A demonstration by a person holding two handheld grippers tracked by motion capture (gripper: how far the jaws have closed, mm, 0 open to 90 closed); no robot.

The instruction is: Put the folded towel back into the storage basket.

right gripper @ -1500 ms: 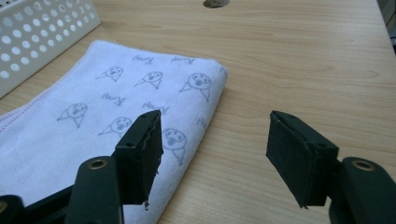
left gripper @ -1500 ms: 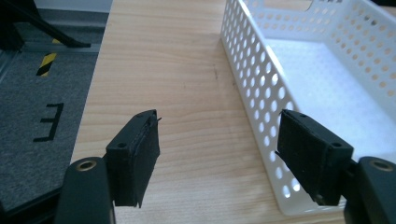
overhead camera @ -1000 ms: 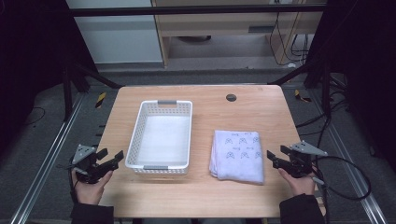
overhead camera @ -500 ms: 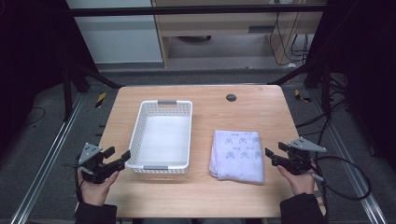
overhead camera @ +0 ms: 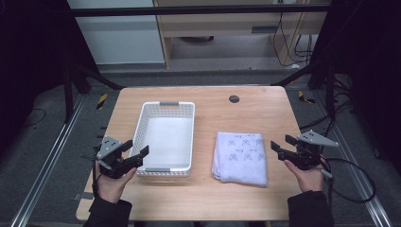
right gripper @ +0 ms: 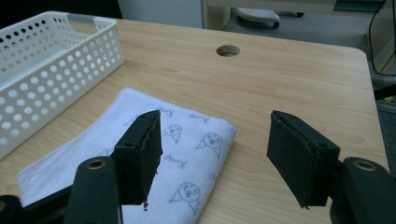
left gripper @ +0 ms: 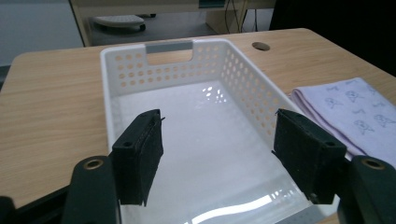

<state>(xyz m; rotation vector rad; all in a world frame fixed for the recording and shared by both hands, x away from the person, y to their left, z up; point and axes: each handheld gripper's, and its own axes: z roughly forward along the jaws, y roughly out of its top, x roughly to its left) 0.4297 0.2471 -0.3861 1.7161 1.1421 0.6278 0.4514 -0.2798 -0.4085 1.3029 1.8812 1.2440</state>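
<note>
Judging the towel (overhead camera: 240, 157) soft, light and floppy, we thought a folded edge best; both grippers, left (overhead camera: 134, 153) and right (overhead camera: 280, 148), stood open, empty.

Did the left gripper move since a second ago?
Yes. In the high view the left gripper has slid rightward, up to the white basket's near corner; earlier it sat farther left.
</note>
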